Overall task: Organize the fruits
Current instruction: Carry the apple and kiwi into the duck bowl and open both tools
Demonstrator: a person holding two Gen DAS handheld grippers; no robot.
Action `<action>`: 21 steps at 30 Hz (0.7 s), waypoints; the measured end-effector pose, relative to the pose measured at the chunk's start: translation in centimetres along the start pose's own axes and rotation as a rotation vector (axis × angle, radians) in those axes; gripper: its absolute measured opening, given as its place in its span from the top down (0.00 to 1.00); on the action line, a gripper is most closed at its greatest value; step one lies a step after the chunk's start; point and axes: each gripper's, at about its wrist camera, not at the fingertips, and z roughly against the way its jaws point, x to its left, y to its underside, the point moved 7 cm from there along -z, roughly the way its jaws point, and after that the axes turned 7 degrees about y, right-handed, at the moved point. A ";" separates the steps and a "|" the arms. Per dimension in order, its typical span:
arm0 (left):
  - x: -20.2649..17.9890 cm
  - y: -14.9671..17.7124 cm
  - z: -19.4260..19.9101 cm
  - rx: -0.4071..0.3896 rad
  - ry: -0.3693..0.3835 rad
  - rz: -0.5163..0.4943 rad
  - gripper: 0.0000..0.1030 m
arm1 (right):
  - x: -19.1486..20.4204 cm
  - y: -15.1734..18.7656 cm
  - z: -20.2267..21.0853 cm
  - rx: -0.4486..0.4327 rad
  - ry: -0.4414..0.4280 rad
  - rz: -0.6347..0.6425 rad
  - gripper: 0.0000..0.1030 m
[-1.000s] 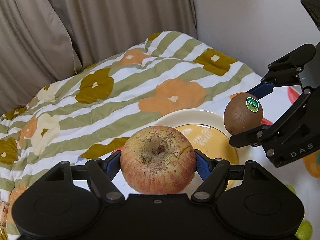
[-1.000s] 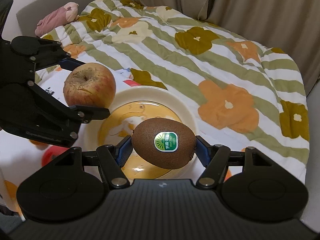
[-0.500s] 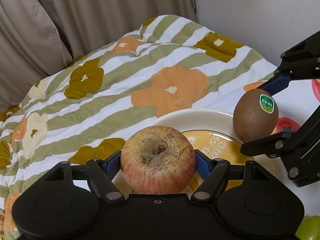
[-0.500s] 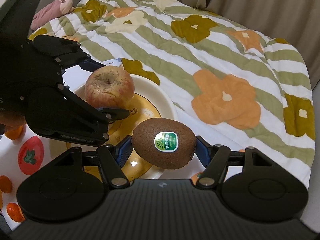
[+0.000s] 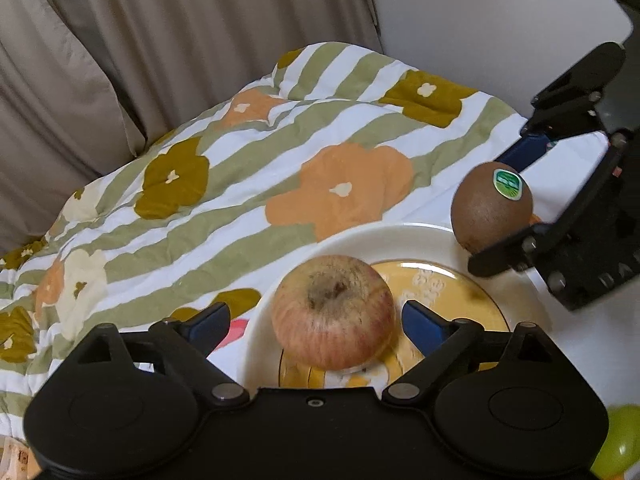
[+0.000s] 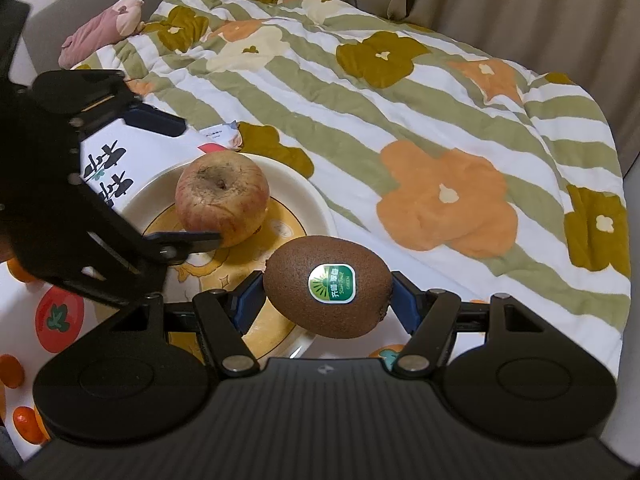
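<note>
A reddish wrinkled apple point(image 5: 333, 312) rests on the cream plate with a yellow centre point(image 5: 360, 240). My left gripper point(image 5: 316, 322) is open, its blue pads apart on either side of the apple. In the right wrist view the apple point(image 6: 222, 198) sits on the plate point(image 6: 316, 204) between the left gripper's fingers. My right gripper point(image 6: 327, 300) is shut on a brown kiwi point(image 6: 328, 292) with a green sticker, held above the plate's near rim. The kiwi point(image 5: 491, 207) also shows at the right of the left wrist view.
The plate sits on a white cloth with printed fruits point(image 6: 56, 316). A quilt with green stripes and flowers point(image 6: 400, 120) lies behind it, with curtains point(image 5: 160, 40) beyond. A pink cloth point(image 6: 100, 30) lies far left. A green fruit point(image 5: 618, 452) shows at the lower right.
My left gripper has opened and let the apple go onto the plate. My right gripper still holds the kiwi and has moved closer over the plate's rim.
</note>
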 end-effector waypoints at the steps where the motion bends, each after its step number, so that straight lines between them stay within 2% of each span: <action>1: 0.0 0.2 0.2 0.002 -0.002 0.006 0.06 | 0.1 0.0 0.0 -0.002 -0.001 0.005 0.21; 13: 0.3 3.4 3.4 0.016 -0.021 0.167 0.05 | 4.0 -0.3 -1.5 -0.020 -0.033 0.134 0.21; 17: 0.5 4.2 4.0 0.029 -0.042 0.178 0.05 | 5.4 0.0 -2.6 -0.029 -0.007 0.222 0.21; 21: 0.6 4.9 4.7 0.032 -0.058 0.184 0.05 | 6.2 0.5 -3.4 -0.028 -0.021 0.245 0.21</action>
